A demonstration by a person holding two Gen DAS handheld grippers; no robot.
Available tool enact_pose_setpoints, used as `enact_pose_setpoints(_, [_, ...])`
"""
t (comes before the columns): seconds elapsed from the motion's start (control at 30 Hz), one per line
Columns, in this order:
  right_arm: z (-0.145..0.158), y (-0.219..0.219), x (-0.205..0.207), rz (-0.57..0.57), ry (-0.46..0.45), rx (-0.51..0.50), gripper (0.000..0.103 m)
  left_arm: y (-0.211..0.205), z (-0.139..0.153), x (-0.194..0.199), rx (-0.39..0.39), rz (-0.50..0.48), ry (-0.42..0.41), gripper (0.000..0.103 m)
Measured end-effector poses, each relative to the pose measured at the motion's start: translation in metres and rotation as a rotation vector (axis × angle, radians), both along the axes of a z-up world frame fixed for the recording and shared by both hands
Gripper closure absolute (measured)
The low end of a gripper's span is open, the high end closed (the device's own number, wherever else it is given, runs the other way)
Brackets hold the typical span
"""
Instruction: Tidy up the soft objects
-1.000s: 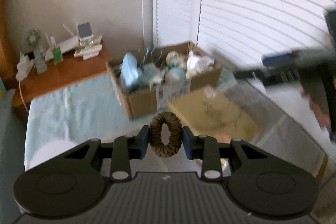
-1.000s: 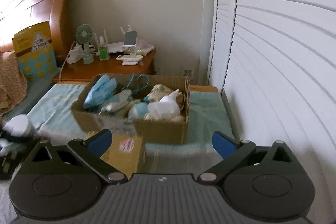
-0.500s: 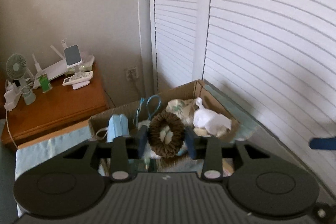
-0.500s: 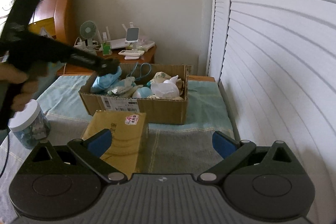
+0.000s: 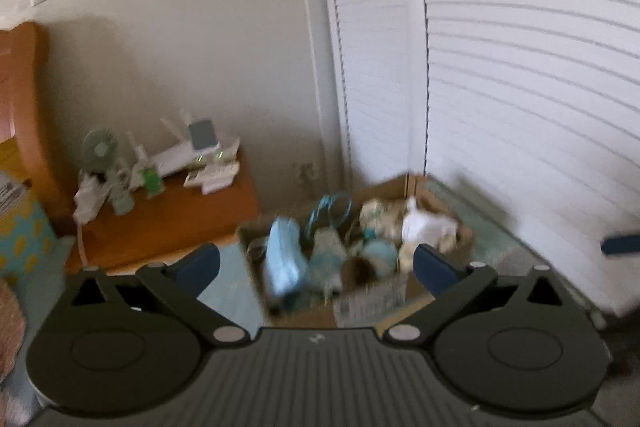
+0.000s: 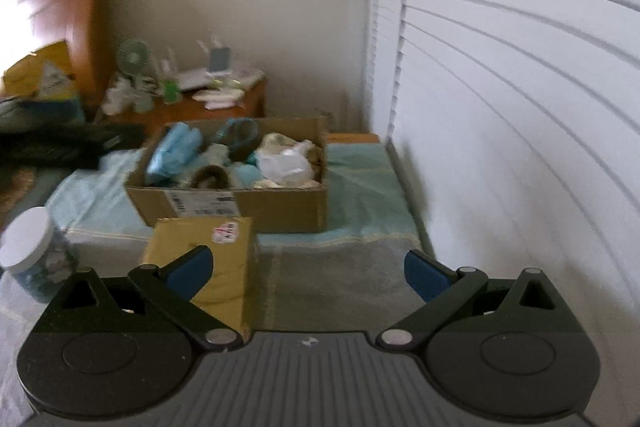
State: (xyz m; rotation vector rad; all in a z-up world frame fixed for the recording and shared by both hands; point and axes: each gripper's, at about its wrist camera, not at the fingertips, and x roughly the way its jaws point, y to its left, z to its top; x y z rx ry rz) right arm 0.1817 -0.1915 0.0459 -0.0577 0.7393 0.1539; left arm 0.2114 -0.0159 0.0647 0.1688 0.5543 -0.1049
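Observation:
A cardboard box [image 6: 248, 203] on the bed holds soft things: blue face masks [image 6: 172, 151], a white plastic bag [image 6: 286, 163] and a brown scrunchie [image 6: 210, 177]. In the left wrist view the box [image 5: 372, 299] lies just ahead and below, with the brown scrunchie [image 5: 360, 269] lying inside near its front. My left gripper [image 5: 316, 265] is open and empty above the box. My right gripper [image 6: 306, 273] is open and empty, held back from the box over the bed.
A yellow padded envelope [image 6: 208, 259] lies in front of the box. A white-lidded jar [image 6: 32, 259] stands at the left. A wooden nightstand [image 6: 200, 107] with a fan and gadgets stands behind. White slatted doors [image 6: 500, 107] run along the right.
My left gripper has opened and let go of the brown scrunchie, which now lies in the box. The left gripper has drawn back to the left. The right gripper has barely moved.

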Motion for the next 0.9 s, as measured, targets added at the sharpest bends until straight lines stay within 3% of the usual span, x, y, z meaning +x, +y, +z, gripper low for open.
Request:
enact_pose_setpoints(0.23, [0.015,0.014,0.007,-0.067,0.045,-0.03,0.0,0.001,0.002,-0.03,-0.015,0.118,0.125,0.001])
enact_pose_setpoints(0.5, [0.03,0.024,-0.007,-0.078,0.026,-0.041,0.0,0.003,0.009,-0.048,-0.07,0.141,0.138,0.001])
enact_pose_setpoints(0.9, [0.032,0.026,-0.014,-0.081,0.022,-0.045,0.0,0.001,0.011,-0.055,-0.072,0.158,0.135,0.001])
